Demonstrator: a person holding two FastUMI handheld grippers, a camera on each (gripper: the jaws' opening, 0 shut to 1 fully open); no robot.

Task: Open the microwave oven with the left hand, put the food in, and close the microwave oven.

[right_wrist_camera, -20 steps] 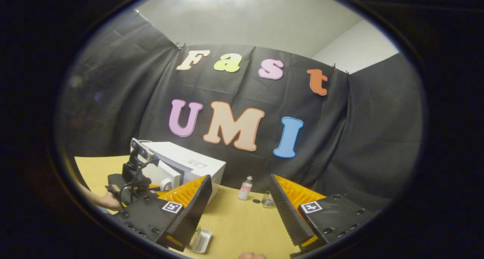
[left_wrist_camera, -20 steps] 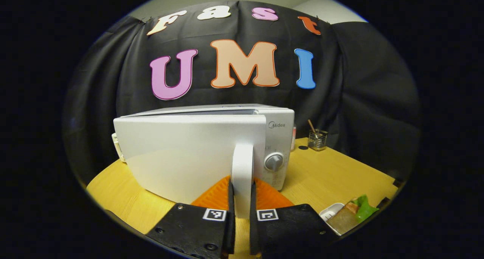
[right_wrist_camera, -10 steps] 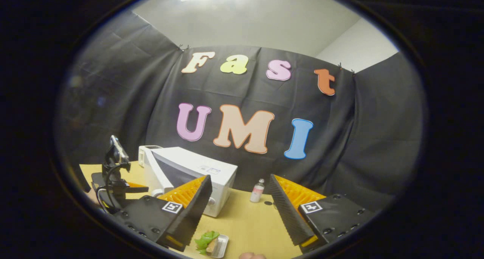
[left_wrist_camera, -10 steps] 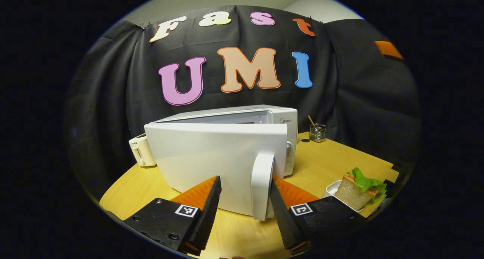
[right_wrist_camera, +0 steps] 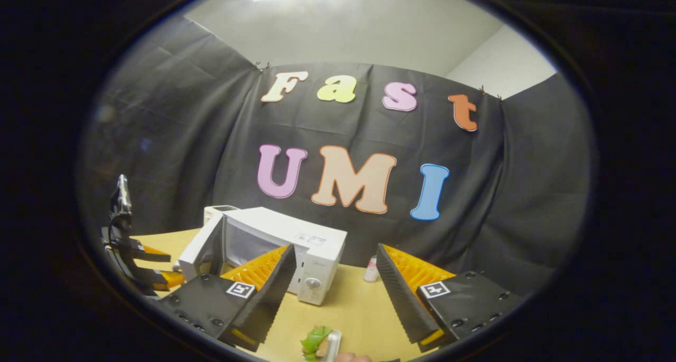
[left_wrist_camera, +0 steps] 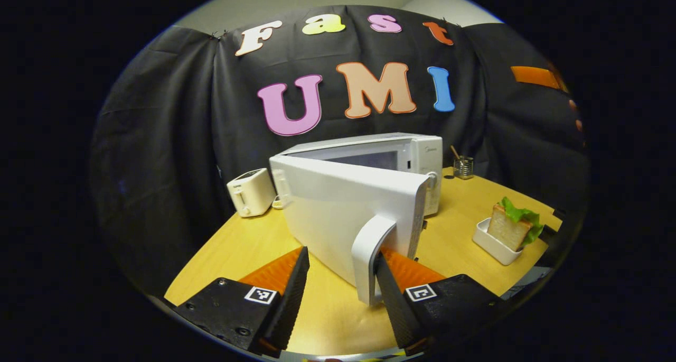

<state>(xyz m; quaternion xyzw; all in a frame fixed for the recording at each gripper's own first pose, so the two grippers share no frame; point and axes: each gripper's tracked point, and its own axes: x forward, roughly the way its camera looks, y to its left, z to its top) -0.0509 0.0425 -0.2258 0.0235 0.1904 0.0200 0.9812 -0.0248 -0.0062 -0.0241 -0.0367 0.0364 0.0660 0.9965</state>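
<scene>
1. Microwave door (left_wrist_camera: 348,214), at centre frame of the left gripper view, is seen swung partly open, its handle (left_wrist_camera: 369,259) standing between the spread fingers of the left gripper (left_wrist_camera: 338,293); the right-hand finger appears to rest against the handle while the other stands well clear, so nothing is clamped.
2. Microwave oven (right_wrist_camera: 280,246) is shown at lower centre of the right gripper view, with its cavity exposed behind the door.
3. Food, a sandwich (left_wrist_camera: 509,227) with lettuce in a small white tray (left_wrist_camera: 488,243), is placed at right of the left gripper view, near the oven on the wooden table (left_wrist_camera: 248,246).
4. Right gripper (right_wrist_camera: 335,293) is held released and empty above the table, the sandwich at the bottom edge just below it.
5. Door is best swung fully wide before the tray is brought in, so that the opening is not clipped; the tray should be gripped by its rim and kept level.
</scene>
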